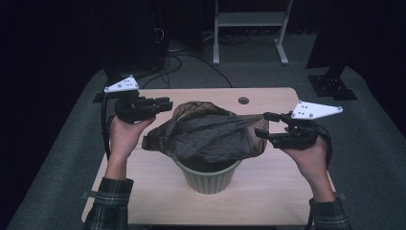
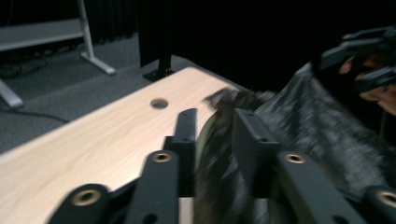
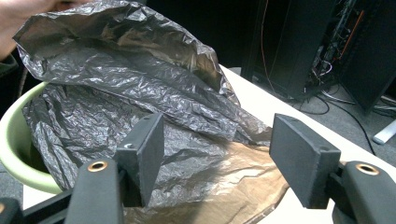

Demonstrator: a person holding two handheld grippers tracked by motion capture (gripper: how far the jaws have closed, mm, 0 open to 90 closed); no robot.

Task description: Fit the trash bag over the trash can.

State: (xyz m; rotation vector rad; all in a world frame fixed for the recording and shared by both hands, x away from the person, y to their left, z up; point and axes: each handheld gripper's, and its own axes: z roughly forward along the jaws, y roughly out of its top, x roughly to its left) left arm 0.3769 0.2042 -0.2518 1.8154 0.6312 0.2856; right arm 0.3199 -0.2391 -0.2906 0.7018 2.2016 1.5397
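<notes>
The step in hand looks like lining the bin with the bag, each gripper working one side of the bag's mouth.

Toward the left edge of the tabletop [image 1: 143, 172], the left gripper [image 1: 165, 104] is held up above the wood, pointing at the bag [image 1: 210, 134]. In the left gripper view a blurred strip of the dark film runs between its two jaws, which stand only a little apart. It seems to be pinching that edge, but the blur hides whether the pads really press on it, so I cannot tell for certain. A firm grip here matters: this side has to be anchored before anything is stretched.

In the middle of the tabletop, nearer its front edge, stands the pale green ribbed bin [image 1: 208, 177]. The grey-brown bag is heaped over its opening, partly sunk inside and partly spilling toward the back and both sides, so the rim is covered unevenly.

Toward the right edge, the right gripper [image 1: 261, 125] hovers just beside the bag's right flap. In the right gripper view its jaws are wide apart with film behind them and nothing between them. To do this well, it should close on a single layer of the hem, not a bunched fold. Then both sides should be drawn outward and down over the rim together, gently, since thin film tears and the light bin could tip.
</notes>
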